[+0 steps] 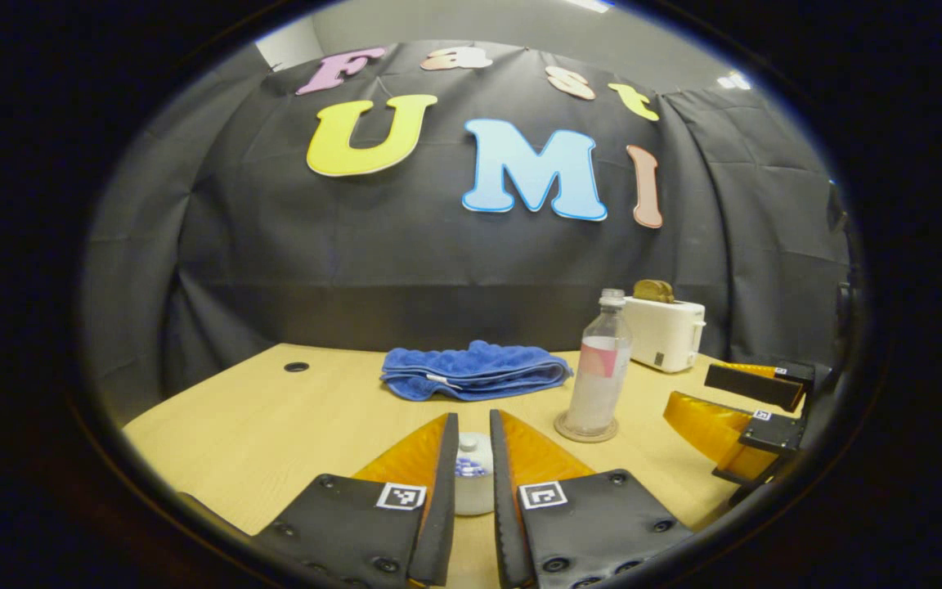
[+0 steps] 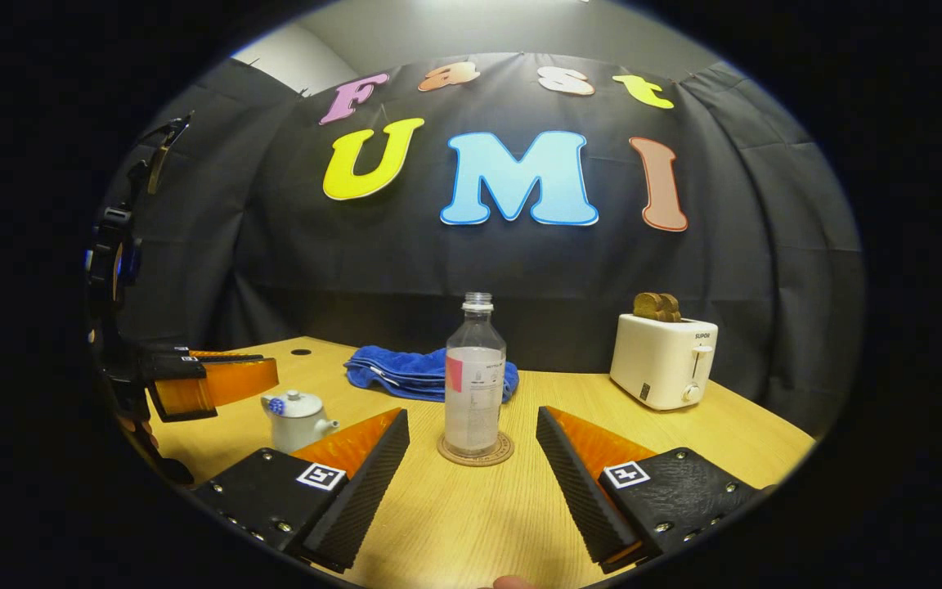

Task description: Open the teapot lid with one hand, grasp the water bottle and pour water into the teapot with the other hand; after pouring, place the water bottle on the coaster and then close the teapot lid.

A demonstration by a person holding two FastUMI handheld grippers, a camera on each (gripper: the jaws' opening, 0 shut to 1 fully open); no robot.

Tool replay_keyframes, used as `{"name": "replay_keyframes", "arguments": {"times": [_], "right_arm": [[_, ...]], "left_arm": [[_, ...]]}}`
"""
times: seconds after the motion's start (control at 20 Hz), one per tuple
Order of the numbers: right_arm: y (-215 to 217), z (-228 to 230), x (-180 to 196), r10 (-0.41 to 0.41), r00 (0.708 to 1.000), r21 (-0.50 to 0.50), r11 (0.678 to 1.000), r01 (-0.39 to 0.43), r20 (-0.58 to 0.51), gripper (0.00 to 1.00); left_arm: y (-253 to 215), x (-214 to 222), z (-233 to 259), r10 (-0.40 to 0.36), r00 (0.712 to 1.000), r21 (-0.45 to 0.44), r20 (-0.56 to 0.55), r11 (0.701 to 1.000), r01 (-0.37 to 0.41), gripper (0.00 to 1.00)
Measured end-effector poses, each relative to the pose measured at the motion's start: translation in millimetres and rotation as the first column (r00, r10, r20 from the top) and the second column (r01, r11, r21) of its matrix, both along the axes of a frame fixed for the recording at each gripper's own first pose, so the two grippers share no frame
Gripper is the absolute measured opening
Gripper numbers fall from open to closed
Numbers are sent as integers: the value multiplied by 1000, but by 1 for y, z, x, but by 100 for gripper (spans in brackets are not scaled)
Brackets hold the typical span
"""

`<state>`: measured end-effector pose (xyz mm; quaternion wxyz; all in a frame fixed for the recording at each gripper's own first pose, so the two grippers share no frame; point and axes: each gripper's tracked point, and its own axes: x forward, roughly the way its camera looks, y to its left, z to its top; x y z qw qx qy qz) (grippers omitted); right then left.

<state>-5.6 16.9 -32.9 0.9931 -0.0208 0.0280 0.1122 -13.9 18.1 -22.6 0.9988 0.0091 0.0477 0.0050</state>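
While the water bottle [image 2: 475, 378] stands upright on its coaster [image 2: 476, 451], the teapot [image 2: 298, 419] sits closed on the table [image 2: 455, 523].

In the right gripper view, the right gripper [image 2: 471, 458] has its fingers spread wide, one on each side of the bottle and nearer than it, touching nothing. To the left, the white teapot with its lid [image 2: 290, 401] on rests just under the left gripper [image 2: 271, 376]. In the left gripper view, the left gripper's [image 1: 471, 442] fingers are narrow, with the teapot [image 1: 473, 483] and its lid knob [image 1: 468, 444] in the gap; whether they touch it I cannot tell. Farther off lie a folded blue towel [image 1: 475, 372] and, far right, a white toaster [image 2: 661, 360] with bread in it.
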Motion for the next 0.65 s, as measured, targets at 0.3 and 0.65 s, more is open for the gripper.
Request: {"name": "replay_keyframes", "arguments": {"times": [0.3, 0.65], "right_arm": [[6, 0, -45, -32, 999, -12, 999, 33, 22, 99], [4, -8, -66, -60, 998, 41, 997, 58, 37, 99]], "left_arm": [[-6, -51, 1, 21, 999, 0, 24, 1000, -21, 29], [-15, -91, -4, 38, 998, 26, 53, 999, -39, 29]]}}
